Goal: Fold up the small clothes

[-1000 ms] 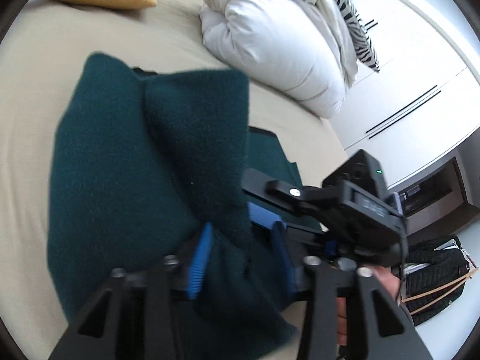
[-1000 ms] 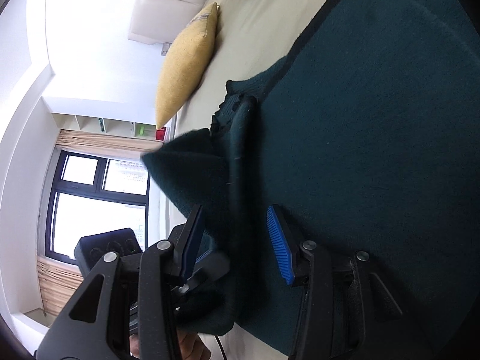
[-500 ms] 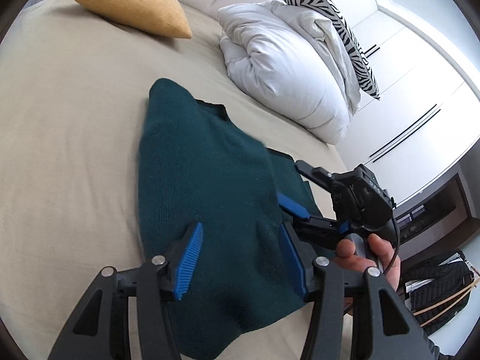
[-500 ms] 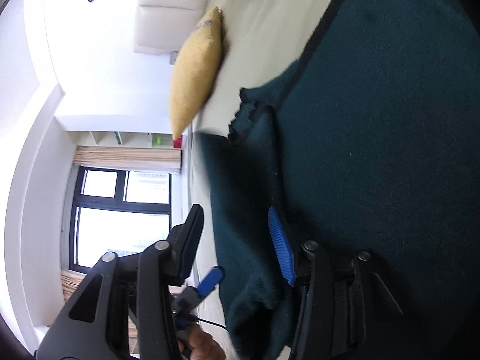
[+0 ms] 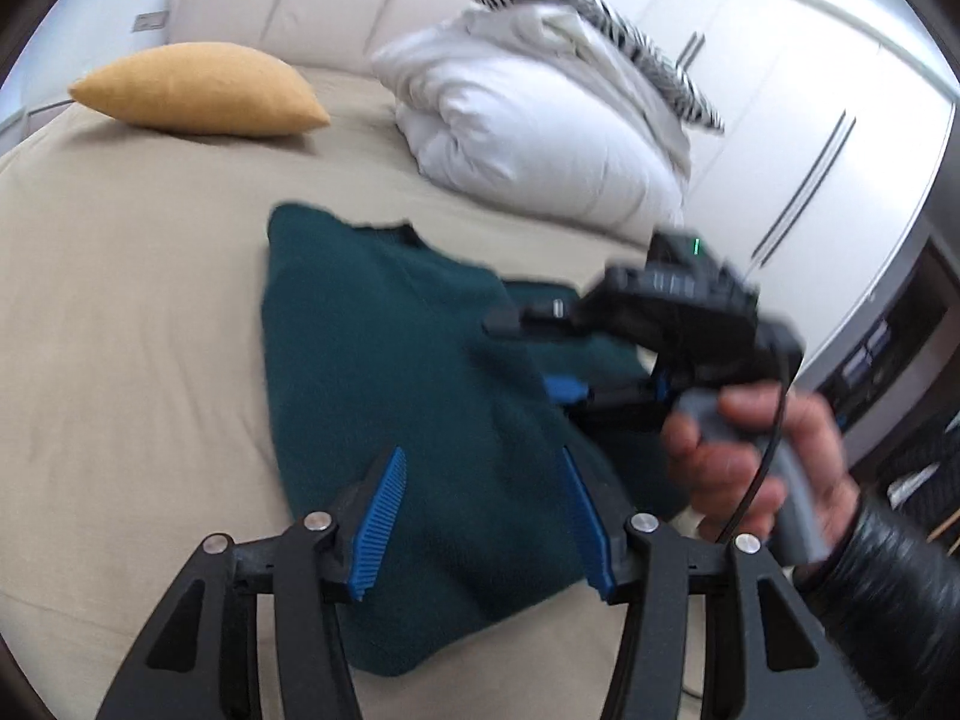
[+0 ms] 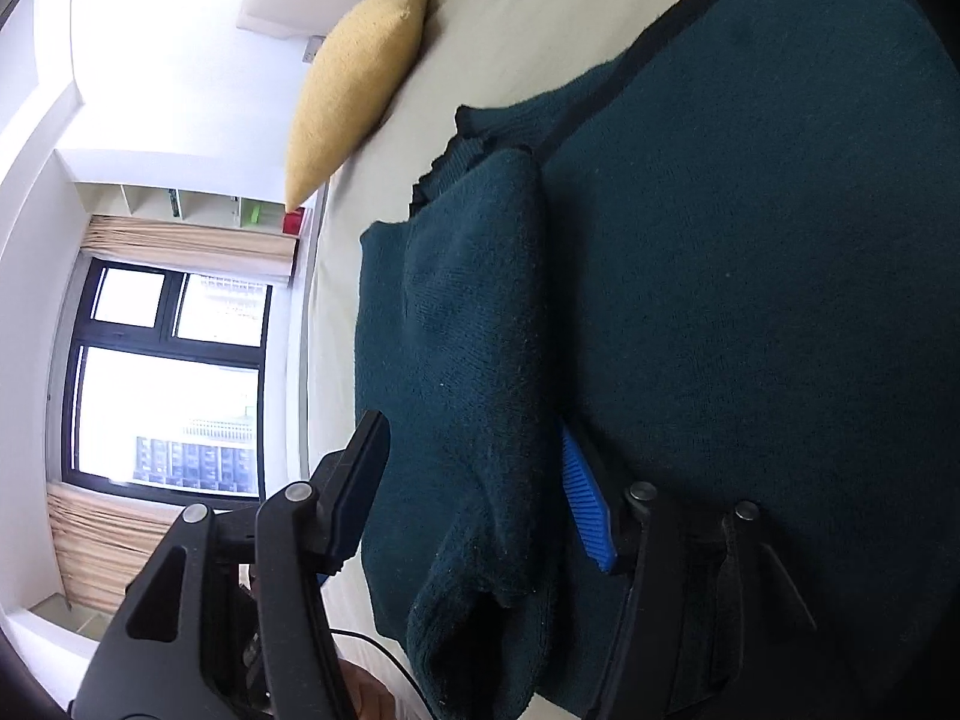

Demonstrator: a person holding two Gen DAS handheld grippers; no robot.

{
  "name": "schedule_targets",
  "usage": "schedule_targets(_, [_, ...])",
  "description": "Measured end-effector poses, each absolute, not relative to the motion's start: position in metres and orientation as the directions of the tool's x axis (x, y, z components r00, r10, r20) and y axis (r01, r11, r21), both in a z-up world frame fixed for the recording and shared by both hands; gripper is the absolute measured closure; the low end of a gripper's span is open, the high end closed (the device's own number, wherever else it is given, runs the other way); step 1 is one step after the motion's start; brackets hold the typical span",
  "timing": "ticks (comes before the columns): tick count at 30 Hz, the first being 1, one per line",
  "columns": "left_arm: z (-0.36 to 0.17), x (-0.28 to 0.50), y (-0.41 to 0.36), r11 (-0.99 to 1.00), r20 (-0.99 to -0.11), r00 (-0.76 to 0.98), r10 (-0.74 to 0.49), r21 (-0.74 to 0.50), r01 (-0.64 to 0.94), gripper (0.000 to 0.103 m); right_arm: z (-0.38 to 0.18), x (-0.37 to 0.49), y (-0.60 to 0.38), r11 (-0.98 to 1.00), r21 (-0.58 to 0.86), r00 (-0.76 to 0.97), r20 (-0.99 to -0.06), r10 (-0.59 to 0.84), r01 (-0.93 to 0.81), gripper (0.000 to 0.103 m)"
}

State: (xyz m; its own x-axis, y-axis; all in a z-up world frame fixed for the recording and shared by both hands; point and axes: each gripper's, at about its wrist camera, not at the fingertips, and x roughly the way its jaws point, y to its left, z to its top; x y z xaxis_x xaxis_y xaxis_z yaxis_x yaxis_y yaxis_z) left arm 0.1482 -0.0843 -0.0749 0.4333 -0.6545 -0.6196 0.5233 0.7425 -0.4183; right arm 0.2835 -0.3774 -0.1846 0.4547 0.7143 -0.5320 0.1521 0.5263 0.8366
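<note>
My left gripper [image 5: 480, 516] has just let go and my right gripper [image 6: 474, 486] is also released above the sweater [image 5: 384, 372]; dragging a finger could undo its fold

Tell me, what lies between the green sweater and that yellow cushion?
Only bare beige bedsheet separates the green sweater from the yellow cushion, seen in the left wrist view.

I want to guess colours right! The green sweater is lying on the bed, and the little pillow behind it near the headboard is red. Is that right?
Almost. The pillow is yellow, not red; the left wrist view shows it clearly. The rest holds: the green sweater lies on the bed, and the pillow sits behind it near the headboard.
</note>
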Motion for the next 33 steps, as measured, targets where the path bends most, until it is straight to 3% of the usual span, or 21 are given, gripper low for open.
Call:
schedule_targets(10, [-0.106,0.154,-0.111,0.756,-0.688,0.383,-0.617,-0.38,0.534,0.053,-0.187,0.292,-0.367,0.55,0.817,0.418,-0.567,0.71,0.174,0.054])
schedule_targets(15, [-0.101,0.149,-0.116,0.747,-0.681,0.381,-0.626,-0.384,0.543,0.049,-0.187,0.297,-0.359,0.619,0.764,0.404,-0.632,0.661,0.182,0.086])
schedule_targets(17, [-0.099,0.147,-0.113,0.741,-0.678,0.371,-0.634,-0.397,0.542,0.049,-0.185,0.294,-0.364,0.625,0.761,0.404,-0.634,0.659,0.176,0.091])
schedule_targets(24, [-0.072,0.142,-0.11,0.694,-0.616,0.366,-0.698,-0.453,0.56,0.046,-0.165,0.279,-0.391,0.665,0.73,0.442,-0.654,0.614,0.157,0.092])
schedule_targets(33, [-0.068,0.146,-0.123,0.682,-0.611,0.351,-0.709,-0.469,0.562,0.042,-0.151,0.244,-0.475,0.683,0.691,0.463,-0.698,0.546,0.236,0.092])
